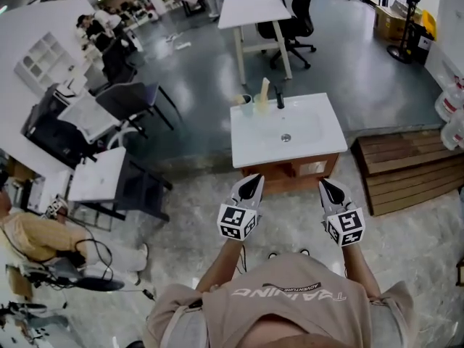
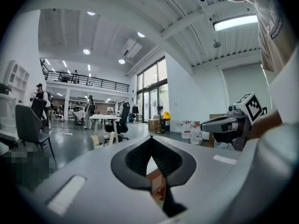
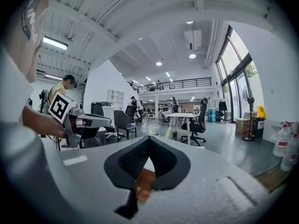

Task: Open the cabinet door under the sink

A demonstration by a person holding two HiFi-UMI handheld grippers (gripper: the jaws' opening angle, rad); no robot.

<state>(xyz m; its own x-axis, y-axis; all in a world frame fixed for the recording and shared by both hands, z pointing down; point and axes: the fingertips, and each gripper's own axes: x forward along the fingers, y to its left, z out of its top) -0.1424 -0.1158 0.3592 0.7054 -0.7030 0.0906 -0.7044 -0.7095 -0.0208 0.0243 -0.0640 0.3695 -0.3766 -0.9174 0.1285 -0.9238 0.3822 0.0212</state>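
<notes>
A white sink top [image 1: 250,147] with a black faucet [image 1: 279,98] sits on a brown wooden cabinet [image 1: 290,171] on the floor ahead of me. Its front shows no open door. My left gripper [image 1: 251,182] and right gripper [image 1: 328,185] are held side by side just short of the cabinet, both shut and holding nothing. In the left gripper view the jaws [image 2: 152,139] meet at the tip, with a strip of the cabinet [image 2: 156,183] seen below. The right gripper [image 3: 148,139] shows the same, with the cabinet [image 3: 145,178] behind.
A cup [image 1: 247,104] stands at the sink's back left corner. Wooden pallets [image 1: 406,165] lie to the right, with water bottles [image 1: 451,107] beyond. A white table [image 1: 254,9] and office chair [image 1: 297,20] stand behind. Desks [image 1: 98,174] and a seated person [image 1: 36,238] are at left.
</notes>
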